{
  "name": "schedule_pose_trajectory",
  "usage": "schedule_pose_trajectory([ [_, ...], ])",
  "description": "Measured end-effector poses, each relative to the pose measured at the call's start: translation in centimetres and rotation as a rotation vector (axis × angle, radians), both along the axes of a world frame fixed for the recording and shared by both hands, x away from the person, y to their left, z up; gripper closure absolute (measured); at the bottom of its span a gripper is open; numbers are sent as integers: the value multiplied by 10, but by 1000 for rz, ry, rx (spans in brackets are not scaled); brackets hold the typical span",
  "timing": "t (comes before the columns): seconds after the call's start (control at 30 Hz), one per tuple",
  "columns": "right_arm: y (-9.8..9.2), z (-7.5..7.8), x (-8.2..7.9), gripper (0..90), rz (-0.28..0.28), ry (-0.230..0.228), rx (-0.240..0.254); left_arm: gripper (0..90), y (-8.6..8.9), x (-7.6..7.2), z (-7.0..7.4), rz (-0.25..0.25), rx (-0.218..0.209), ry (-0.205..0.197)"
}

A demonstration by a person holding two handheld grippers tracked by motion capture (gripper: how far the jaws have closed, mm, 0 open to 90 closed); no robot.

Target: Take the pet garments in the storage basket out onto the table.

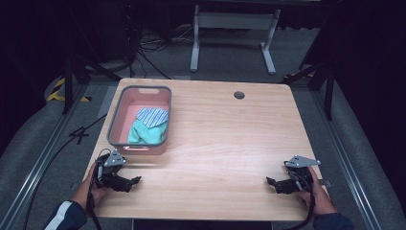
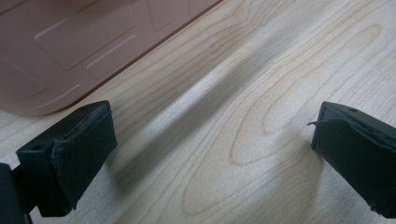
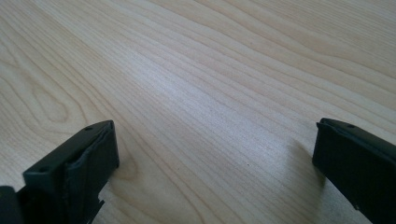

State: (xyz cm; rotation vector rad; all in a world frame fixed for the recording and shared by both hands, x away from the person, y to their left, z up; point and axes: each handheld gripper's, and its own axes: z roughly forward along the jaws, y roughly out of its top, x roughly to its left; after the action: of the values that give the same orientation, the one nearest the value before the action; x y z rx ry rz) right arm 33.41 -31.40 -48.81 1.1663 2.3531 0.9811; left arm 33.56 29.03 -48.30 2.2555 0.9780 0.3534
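A pink bin with a grey rim [image 1: 113, 125] stands on the left half of the wooden table [image 1: 225, 139]. Inside it lie a teal cloth [image 1: 147, 133] and a blue-and-white striped cloth [image 1: 152, 116] on top. My left gripper [image 1: 136, 181] rests low at the front left, just in front of the bin, open and holding nothing. In the left gripper view its jaws stand wide apart over bare wood, with the bin's pink wall [image 2: 70, 42] at upper left. My right gripper [image 1: 270, 181] sits at the front right, open, its jaws wide over bare wood [image 3: 210, 102].
A round cable hole [image 1: 239, 95] sits near the table's far edge. Beyond the table stand a white desk frame [image 1: 234, 28] and cables on a grey floor. Metal rails run along both sides.
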Motion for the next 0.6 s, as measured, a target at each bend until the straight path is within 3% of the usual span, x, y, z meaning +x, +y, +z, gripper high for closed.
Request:
schedule_pose_trajectory([
  [0.3, 0, 0, 0, 6, 0, 0, 0, 30, 2, 1, 6, -12, 33, 37],
  [0.37, 0, 0, 0, 6, 0, 0, 0, 105, 5, 0, 8, -13, 29, 23],
  [0.4, 0, 0, 0, 6, 0, 0, 0, 182, 7, -1, 11, -14, 50, 24],
  [0.47, 0, 0, 0, 6, 0, 0, 0, 159, 6, -4, 13, 0, 73, 23],
  [0.6, 0, 0, 0, 6, 0, 0, 0, 189, 7, -7, 18, 1, 64, 9],
])
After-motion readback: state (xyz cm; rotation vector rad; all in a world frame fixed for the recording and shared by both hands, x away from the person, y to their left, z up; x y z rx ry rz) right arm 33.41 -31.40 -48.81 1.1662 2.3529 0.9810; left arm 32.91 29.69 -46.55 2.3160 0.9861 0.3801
